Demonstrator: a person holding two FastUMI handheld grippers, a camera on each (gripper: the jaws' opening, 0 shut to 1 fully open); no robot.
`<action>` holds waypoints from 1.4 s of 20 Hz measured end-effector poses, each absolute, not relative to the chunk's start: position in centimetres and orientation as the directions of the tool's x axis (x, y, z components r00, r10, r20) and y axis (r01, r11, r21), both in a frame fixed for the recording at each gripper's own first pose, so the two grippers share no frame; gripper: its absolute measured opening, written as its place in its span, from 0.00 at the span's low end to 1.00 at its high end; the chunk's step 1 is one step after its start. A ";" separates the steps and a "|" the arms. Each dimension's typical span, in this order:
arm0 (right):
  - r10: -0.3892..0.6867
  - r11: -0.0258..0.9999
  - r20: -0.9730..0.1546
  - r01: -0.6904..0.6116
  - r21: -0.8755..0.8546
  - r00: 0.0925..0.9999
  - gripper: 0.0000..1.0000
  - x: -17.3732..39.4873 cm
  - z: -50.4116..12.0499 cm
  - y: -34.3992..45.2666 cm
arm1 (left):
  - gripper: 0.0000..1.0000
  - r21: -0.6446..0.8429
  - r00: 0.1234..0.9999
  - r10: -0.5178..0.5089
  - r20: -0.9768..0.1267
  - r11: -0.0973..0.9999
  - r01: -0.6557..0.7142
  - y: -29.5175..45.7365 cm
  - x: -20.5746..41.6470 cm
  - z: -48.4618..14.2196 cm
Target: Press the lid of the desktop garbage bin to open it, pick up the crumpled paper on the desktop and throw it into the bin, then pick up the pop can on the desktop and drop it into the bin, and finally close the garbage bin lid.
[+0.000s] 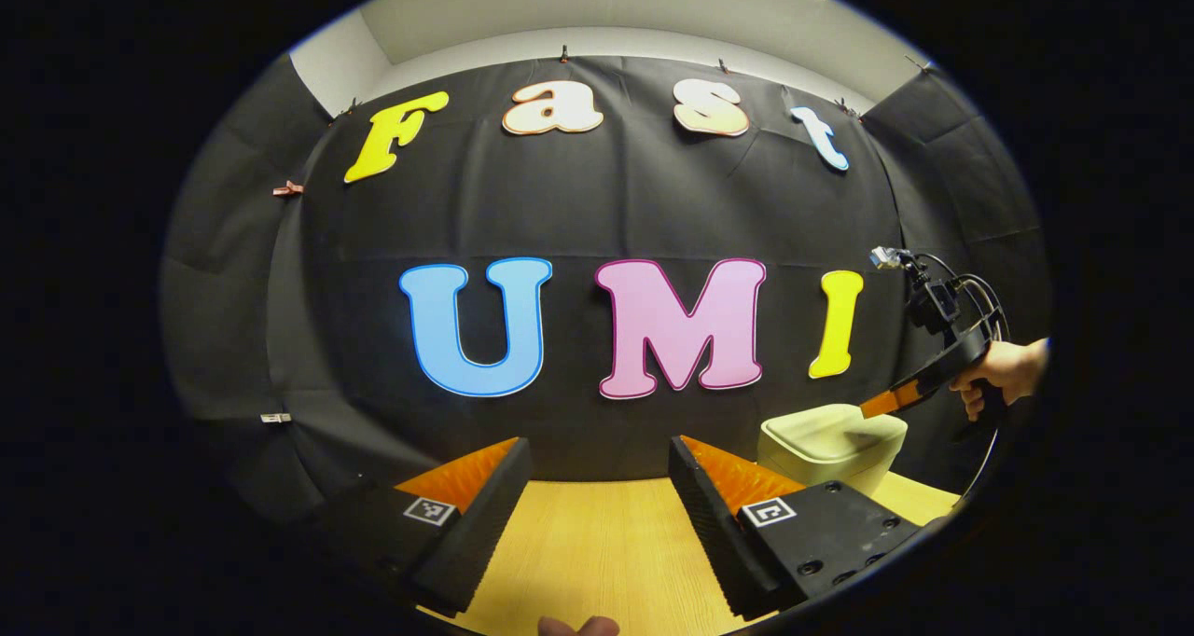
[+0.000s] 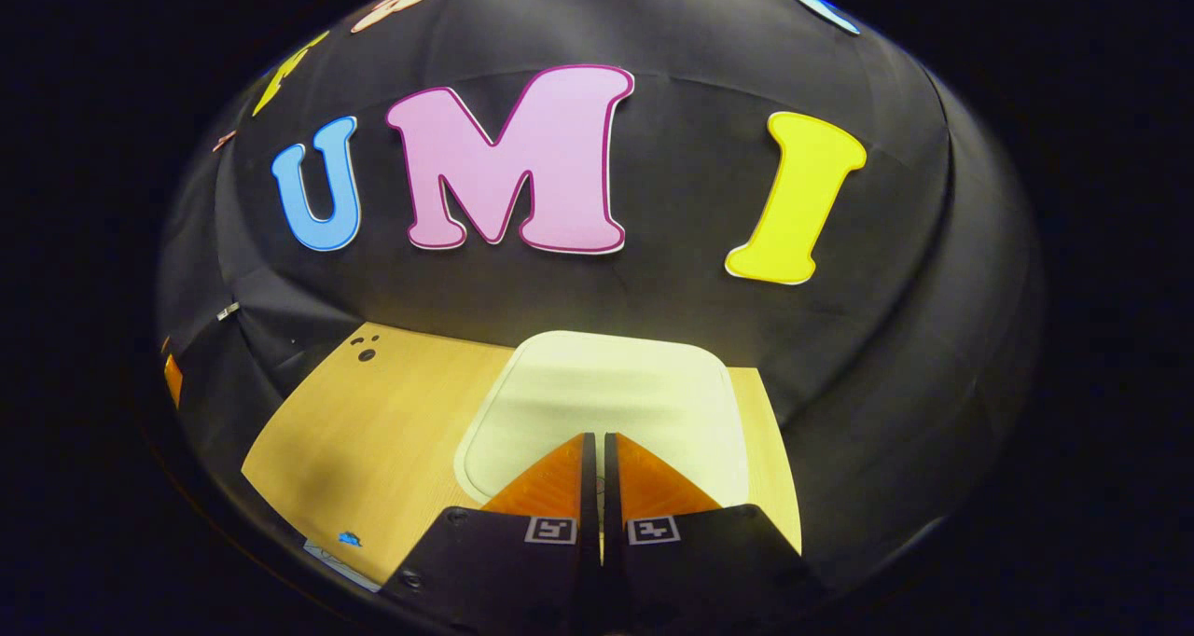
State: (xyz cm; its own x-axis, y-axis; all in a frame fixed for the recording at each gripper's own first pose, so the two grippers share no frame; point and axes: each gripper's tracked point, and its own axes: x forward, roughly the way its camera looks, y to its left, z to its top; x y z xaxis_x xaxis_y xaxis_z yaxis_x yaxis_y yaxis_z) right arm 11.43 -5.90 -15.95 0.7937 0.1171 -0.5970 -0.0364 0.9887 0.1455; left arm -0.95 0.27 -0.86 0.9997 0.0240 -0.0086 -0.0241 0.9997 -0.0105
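Right gripper view puts my right gripper (image 2: 597, 445), fingers together, tip-down on the closed lid of the cream rounded plastic bin (image 2: 606, 394). I judge it light, smooth, springy: press centrally. Left of the bin, my left gripper (image 1: 597, 473) waits, fingers apart.

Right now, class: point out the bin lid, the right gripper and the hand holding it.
bin lid (image 2: 606, 389): right gripper view, its flat top.
right gripper (image 1: 863, 410): left gripper view, fingertips at lid.
hand (image 1: 1007, 370): left gripper view, its knuckles.

Bin (image 2: 606, 384) on table (image 2: 373, 412), right gripper (image 2: 597, 440) above lid.
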 end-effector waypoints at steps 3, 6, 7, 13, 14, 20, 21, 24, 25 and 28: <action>0.133 0.987 -0.630 -0.043 0.156 0.765 0.05 11.5 -17.3 -5.7 | 0.95 -0.012 0.999 0.029 -0.015 1.000 -0.029 0.4 -1.0 -1.0; 0.141 0.986 -0.658 -0.047 0.158 0.740 0.05 11.3 -18.5 -5.6 | 0.95 -0.008 0.999 0.032 -0.010 0.999 -0.032 0.3 -1.1 -0.8; 0.142 0.986 -0.666 -0.048 0.157 0.732 0.05 11.2 -18.7 -5.6 | 0.95 -0.007 0.999 0.032 -0.009 0.999 -0.032 0.3 -1.1 -0.8; 0.153 0.983 -0.680 -0.040 0.178 0.717 0.05 11.2 -19.2 -5.7 | 0.95 -0.021 0.999 0.037 -0.021 0.999 -0.037 0.3 -1.1 -1.2; 0.150 0.984 -0.678 -0.043 0.172 0.720 0.05 11.2 -19.1 -5.7 | 0.95 -0.025 0.999 0.039 -0.022 0.999 -0.040 0.4 -1.1 -1.2; 0.134 0.986 -0.660 -0.035 0.161 0.739 0.05 11.3 -18.9 -5.8 | 0.95 -0.044 0.995 0.085 -0.061 0.995 -0.088 1.2 -1.3 -1.9; 0.128 0.987 -0.643 -0.031 0.159 0.755 0.05 11.6 -18.5 -5.9 | 0.95 -0.049 0.993 0.093 -0.071 0.994 -0.097 1.4 -1.4 -2.1; 0.086 0.996 -0.611 -0.050 0.075 0.787 0.05 11.6 -18.1 -6.6 | 0.95 -0.052 0.989 0.121 -0.084 0.991 -0.125 2.1 -1.8 -2.3; 0.087 0.996 -0.594 -0.055 0.072 0.800 0.05 11.5 -17.8 -6.5 | 0.95 -0.048 0.988 0.128 -0.085 0.990 -0.132 2.2 -1.9 -2.4; 0.083 0.996 -0.494 -0.051 0.078 0.866 0.05 12.3 -14.6 -6.4 | 0.95 -0.023 0.986 0.147 -0.078 0.989 -0.149 2.6 -2.3 -2.3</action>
